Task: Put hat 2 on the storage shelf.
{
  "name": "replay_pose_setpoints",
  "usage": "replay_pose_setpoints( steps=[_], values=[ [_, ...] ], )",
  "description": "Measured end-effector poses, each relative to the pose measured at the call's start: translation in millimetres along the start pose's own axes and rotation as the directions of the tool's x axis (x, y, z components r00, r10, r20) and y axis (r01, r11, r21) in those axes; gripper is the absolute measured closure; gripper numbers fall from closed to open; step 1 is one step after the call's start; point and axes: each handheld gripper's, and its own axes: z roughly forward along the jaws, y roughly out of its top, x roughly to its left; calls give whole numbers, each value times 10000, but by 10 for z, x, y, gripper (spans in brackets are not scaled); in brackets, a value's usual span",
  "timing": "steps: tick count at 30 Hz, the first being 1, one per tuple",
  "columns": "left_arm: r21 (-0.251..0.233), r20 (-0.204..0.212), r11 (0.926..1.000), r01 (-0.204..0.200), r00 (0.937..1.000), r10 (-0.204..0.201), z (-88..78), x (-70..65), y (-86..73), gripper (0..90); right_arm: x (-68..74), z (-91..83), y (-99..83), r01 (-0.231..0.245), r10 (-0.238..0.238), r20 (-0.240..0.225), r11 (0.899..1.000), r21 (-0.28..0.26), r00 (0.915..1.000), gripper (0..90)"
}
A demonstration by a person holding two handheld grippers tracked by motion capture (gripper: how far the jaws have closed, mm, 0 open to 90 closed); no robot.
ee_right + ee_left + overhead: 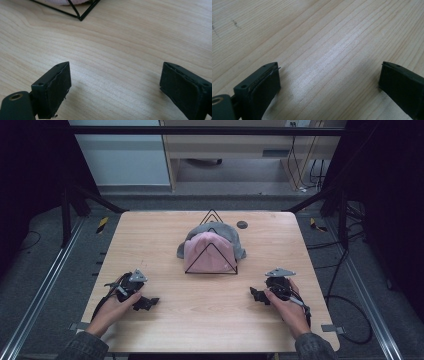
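A pink knit hat (207, 252) lies on a grey hat (235, 241) at the middle of the wooden table (210, 310), inside a black wire rack (211, 216) of triangle frames. My left gripper (147, 303) rests on the table at the front left, open, with only bare wood between its jaws (329, 75). My right gripper (257, 296) rests at the front right, also open and empty (115, 75). A corner of the wire rack (80, 18) and a strip of the pink hat (62, 2) show at the top of the right gripper view.
A small dark round disc (242, 224) sits on the table behind the hats. Black frame posts (66, 215) stand at both sides of the table, and cables (345, 310) trail over the grey floor on the right.
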Motion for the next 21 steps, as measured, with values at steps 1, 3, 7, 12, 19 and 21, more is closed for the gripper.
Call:
replay_pose_setpoints(
  steps=[1, 3, 7, 12, 19, 21],
  values=[
    [-35, 17, 10000, -12, 10000, 13, 3, -1, -6, 13, 13, 6, -5, -16, 16, -17, 10000, 57, 10000, 100],
    [-116, 1, 9999, -24, 10000, 24, 8, -8, -17, 0, 29, 21, -15, 31, -30, -41, 9999, 164, 10000, 94],
    [-298, -25, 9995, -40, 10000, 40, 3, -13, -48, 0, 52, 26, -20, 89, -88, -77, 9998, 161, 9999, 82],
    [-566, 17, 9984, -95, 10000, 97, -3, -8, -90, 0, 76, 13, -40, 143, -143, -16, 9997, 205, 9999, 73],
    [-646, -39, 9979, -30, 10000, 28, -4, -18, -101, 0, 71, -13, -114, 279, -279, 349, 9996, 7, 9990, 50],
    [-692, -56, 9976, -3, 10000, -1, -4, -22, -108, 0, 74, -16, -124, 298, -297, 375, 9996, -24, 9989, 47]
  ],
)
